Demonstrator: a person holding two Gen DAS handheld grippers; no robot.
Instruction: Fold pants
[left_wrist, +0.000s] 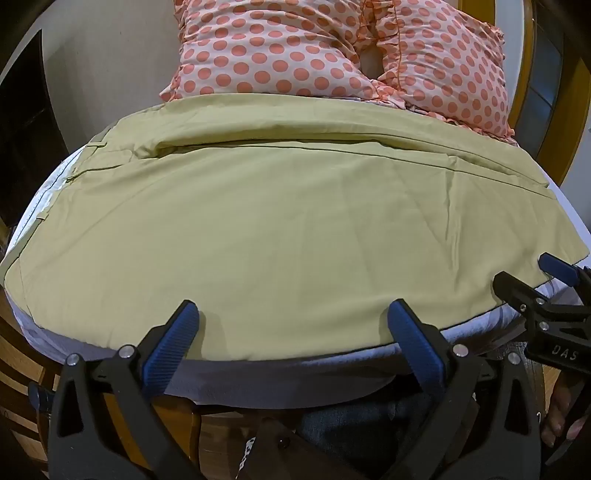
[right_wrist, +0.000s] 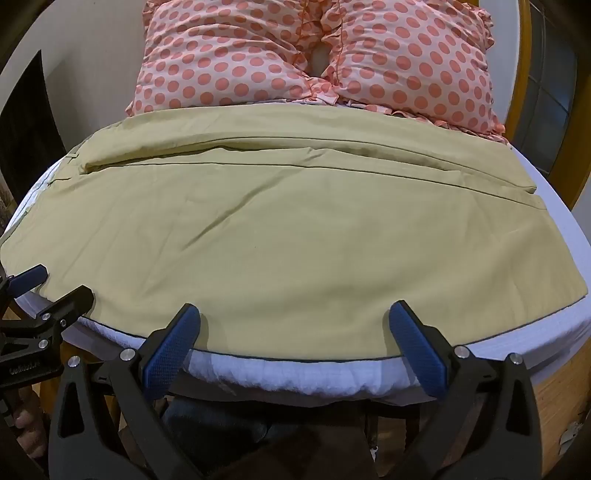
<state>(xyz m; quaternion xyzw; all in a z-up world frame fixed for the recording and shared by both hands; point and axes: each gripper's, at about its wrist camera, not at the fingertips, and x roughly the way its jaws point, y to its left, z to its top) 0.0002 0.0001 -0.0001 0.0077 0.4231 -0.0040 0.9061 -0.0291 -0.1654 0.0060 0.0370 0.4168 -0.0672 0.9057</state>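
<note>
Left wrist view: left gripper (left_wrist: 291, 317) is spread wide w/ nothing between its blue pads (left_wrist: 173, 336), tips hovering right at the near hem of the pants (left_wrist: 280, 221); can't tell if the pads actually touch the cloth. Right gripper (right_wrist: 295, 319) looks the same in its own view, fingers parted, empty, tips over the near edge, and it shows at the right edge of the left cam too, so the 2 tools sit side by side along that hem. Pants are khaki, spread lengthwise across the white-covered bed (right_wrist: 554, 332), waistband w/ belt loops toward the left, leg ends toward the right. Judging by the long seam line and the second layer showing at the far side, the legs seem already laid one over the other, fairly smooth w/ a few soft creases. Prob. left to do: the crosswise folds, bringing one end over the other. Polka-dot pillows (left_wrist: 295, 48) lie beyond the far edge, just touching or nearly so
</note>
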